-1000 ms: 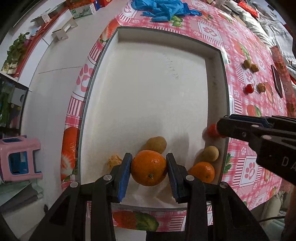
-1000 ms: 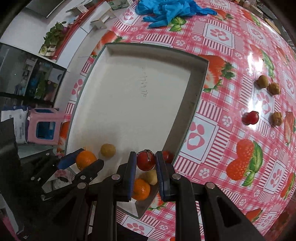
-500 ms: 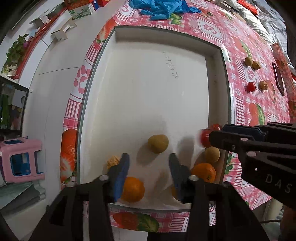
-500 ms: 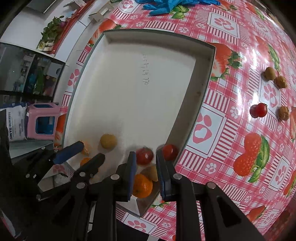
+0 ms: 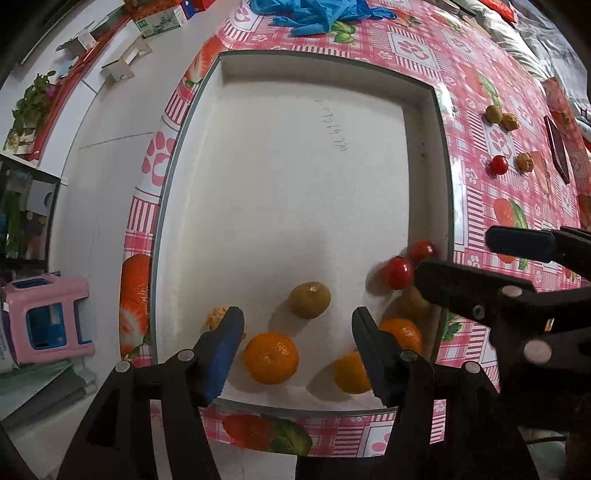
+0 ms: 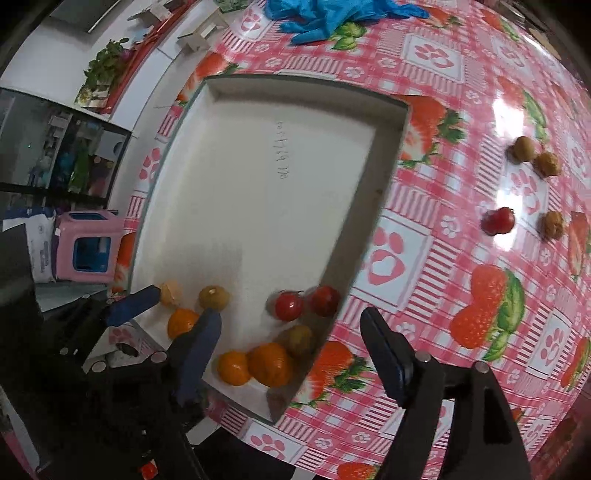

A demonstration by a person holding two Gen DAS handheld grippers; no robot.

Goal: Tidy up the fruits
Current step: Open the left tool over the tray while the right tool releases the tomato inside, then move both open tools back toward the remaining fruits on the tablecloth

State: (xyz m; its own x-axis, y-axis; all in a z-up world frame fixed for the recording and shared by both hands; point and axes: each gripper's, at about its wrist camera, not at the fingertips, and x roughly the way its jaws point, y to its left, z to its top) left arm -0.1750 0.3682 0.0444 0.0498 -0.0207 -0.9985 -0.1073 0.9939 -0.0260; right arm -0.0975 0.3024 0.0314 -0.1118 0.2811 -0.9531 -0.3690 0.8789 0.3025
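A white tray (image 5: 295, 184) lies on the pink checked tablecloth. At its near end lie three oranges, one (image 5: 270, 357) just below my open left gripper (image 5: 297, 339), a brown kiwi (image 5: 309, 300), a peeled piece (image 5: 216, 317) and two red tomatoes (image 5: 398, 272). My right gripper (image 6: 291, 354) is open and empty above the tray's near right corner, over the oranges (image 6: 269, 363) and tomatoes (image 6: 289, 305). On the cloth to the right lie a tomato (image 6: 498, 220), a kiwi (image 6: 523, 148) and two walnuts (image 6: 547, 164).
Blue gloves (image 5: 314, 14) lie beyond the tray's far edge. A dark phone (image 5: 557, 151) lies at the table's right side. A pink stool (image 5: 48, 317) stands on the floor left of the table edge.
My left gripper opened and let the orange drop into the tray, then drew back. My right gripper opened and released the tomato beside the other one in the tray.
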